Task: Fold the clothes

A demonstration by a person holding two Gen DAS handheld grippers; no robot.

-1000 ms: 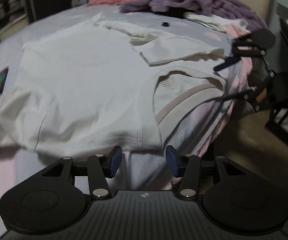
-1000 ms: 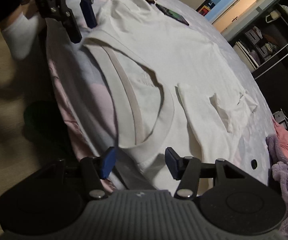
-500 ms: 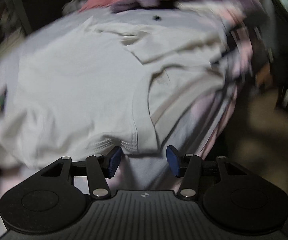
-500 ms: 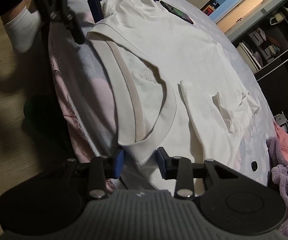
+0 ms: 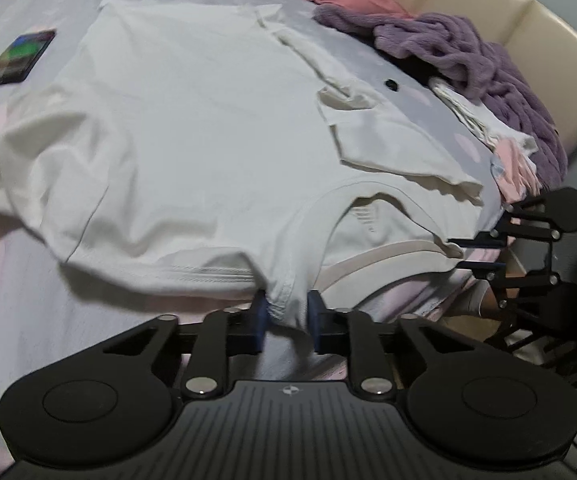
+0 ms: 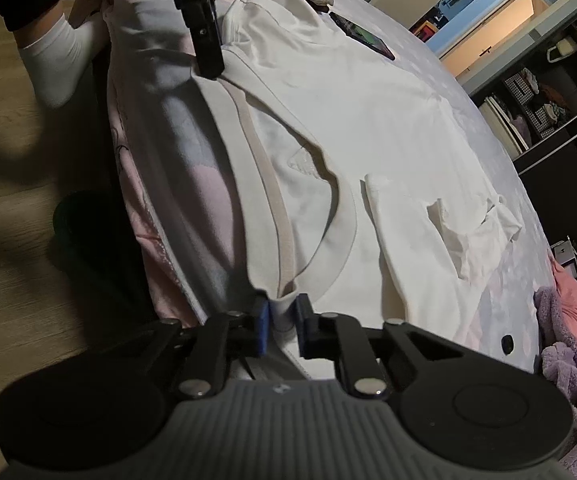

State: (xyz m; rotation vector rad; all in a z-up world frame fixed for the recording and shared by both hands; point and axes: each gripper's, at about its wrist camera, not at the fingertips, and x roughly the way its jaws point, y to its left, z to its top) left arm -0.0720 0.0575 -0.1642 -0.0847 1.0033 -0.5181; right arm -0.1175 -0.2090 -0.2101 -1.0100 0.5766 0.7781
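While the white T-shirt lies spread flat on the bed, we see its near shoulder edge pinched in our left gripper and, beside the collar, the other shoulder clamped in our right gripper.

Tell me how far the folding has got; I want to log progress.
Done: the white T-shirt lies spread on the bed, one sleeve folded onto the body. In hand: the left gripper and right gripper each pinch fabric beside the collar. Left: the body folds; none is made yet.
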